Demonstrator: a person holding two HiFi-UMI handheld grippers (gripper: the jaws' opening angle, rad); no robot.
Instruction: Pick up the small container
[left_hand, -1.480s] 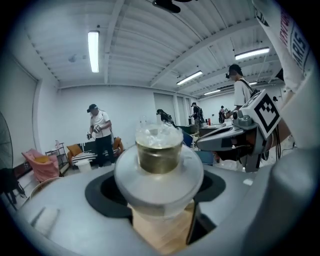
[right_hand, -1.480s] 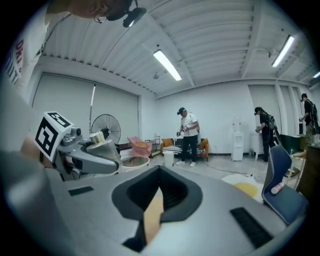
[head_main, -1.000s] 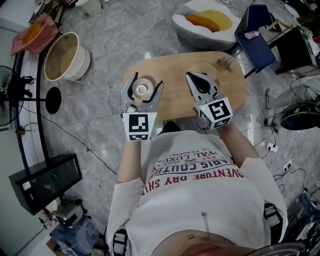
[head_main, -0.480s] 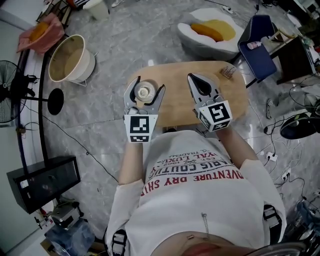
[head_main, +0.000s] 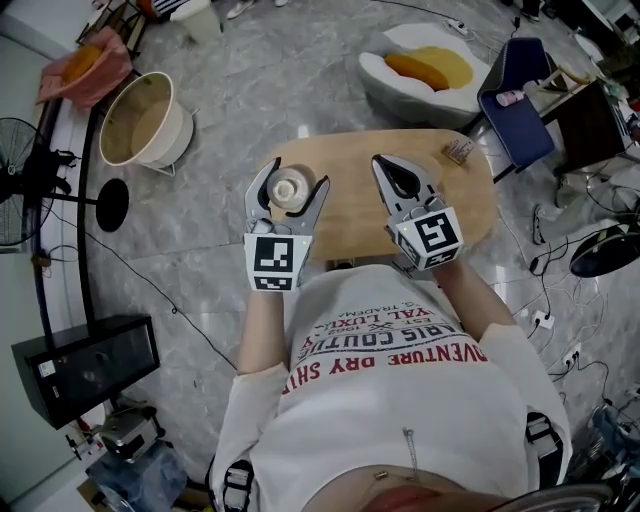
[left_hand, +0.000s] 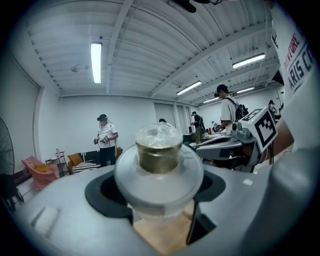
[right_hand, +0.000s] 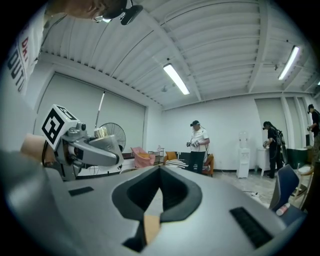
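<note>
Your left tool (head_main: 290, 182) is clamped on the small container (left_hand: 159, 172), gold neck, film-covered top; right tool (head_main: 390, 166) clenched empty.

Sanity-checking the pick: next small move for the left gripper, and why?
Probably raise the left gripper straight up: its jaws look closed on the small container, close to the wooden table. Right gripper is shut, empty, clear of it.

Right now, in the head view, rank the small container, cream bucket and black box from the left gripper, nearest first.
1. small container: between the left gripper's jaws.
2. cream bucket: on the floor, upper left.
3. black box: on the floor, lower left.
</note>
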